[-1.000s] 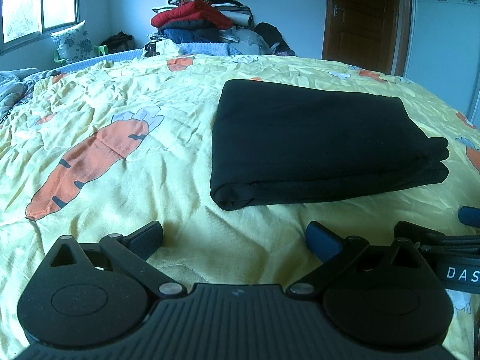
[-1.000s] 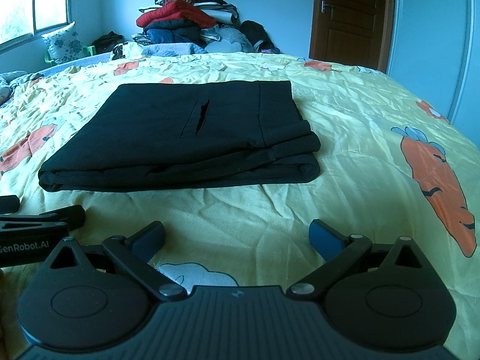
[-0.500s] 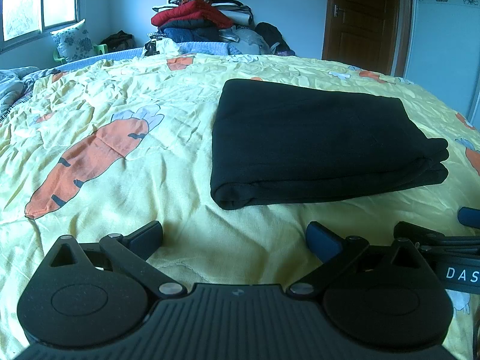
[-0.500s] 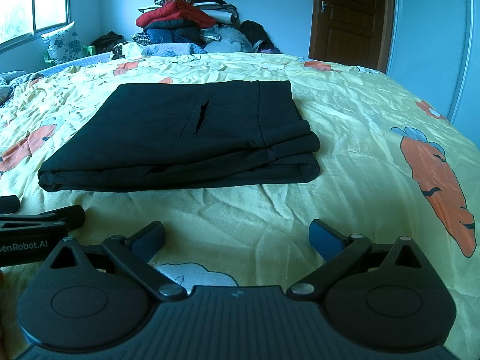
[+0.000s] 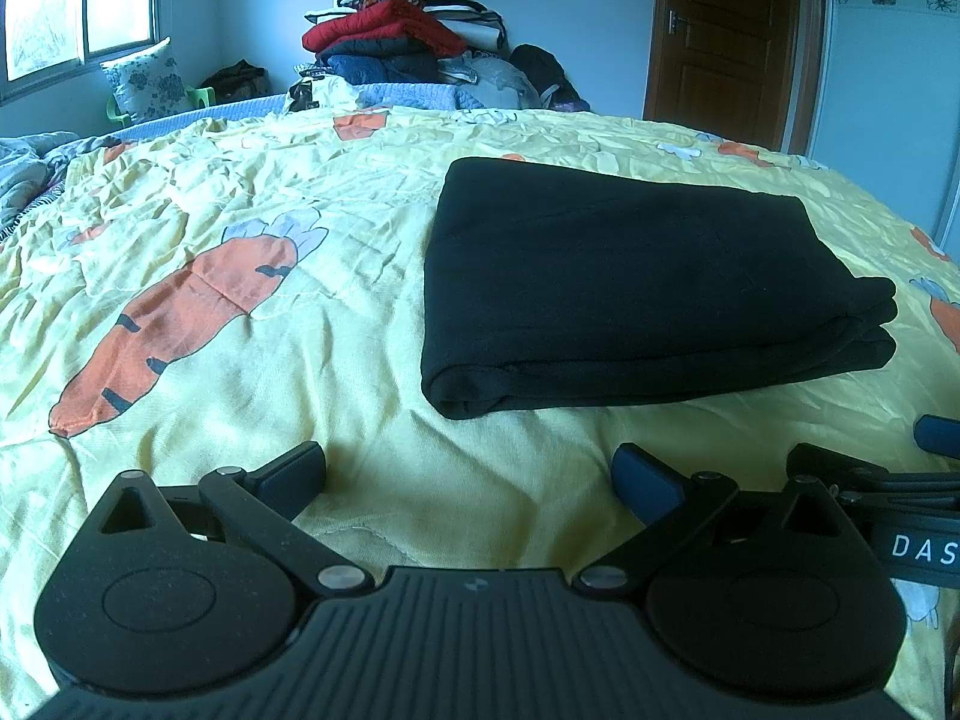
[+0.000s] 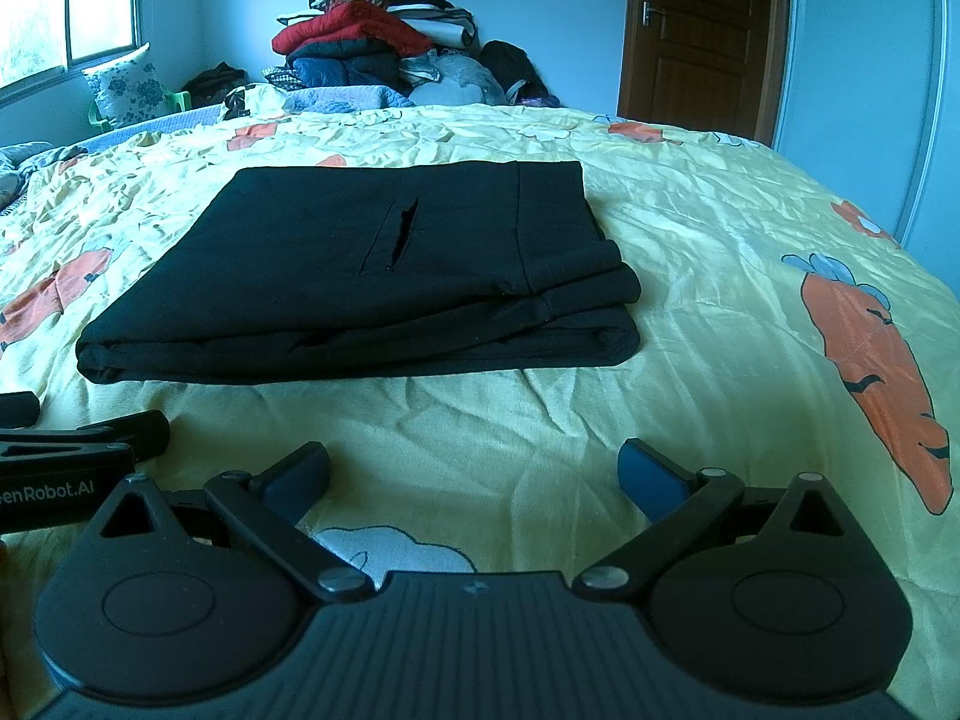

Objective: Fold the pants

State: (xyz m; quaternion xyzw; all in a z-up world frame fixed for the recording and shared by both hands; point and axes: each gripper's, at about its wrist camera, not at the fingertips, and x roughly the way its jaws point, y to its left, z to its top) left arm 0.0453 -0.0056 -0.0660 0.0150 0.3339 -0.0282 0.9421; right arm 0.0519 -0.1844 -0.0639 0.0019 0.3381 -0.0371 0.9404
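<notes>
1. I see the black pants [image 5: 636,282] lying folded into a flat, layered rectangle on the yellow carrot-print bedspread [image 5: 252,312], ahead of both grippers and touching neither.
2. My left gripper [image 5: 471,471] has its fingers spread wide with nothing between them but bedspread. The pants sit beyond the fingertips and off to the right; their rounded near-left corner is the closest part.
3. My right gripper [image 6: 474,468] is likewise released and empty. From its camera the pants [image 6: 384,276] lie ahead and to the left, a pocket slit on the top layer, stacked edges at the right end.
4. Each camera catches the other gripper at its frame edge, low beside the near edge of the pants.
5. A pile of clothes [image 6: 372,42] stands beyond the far side of the bed.
</notes>
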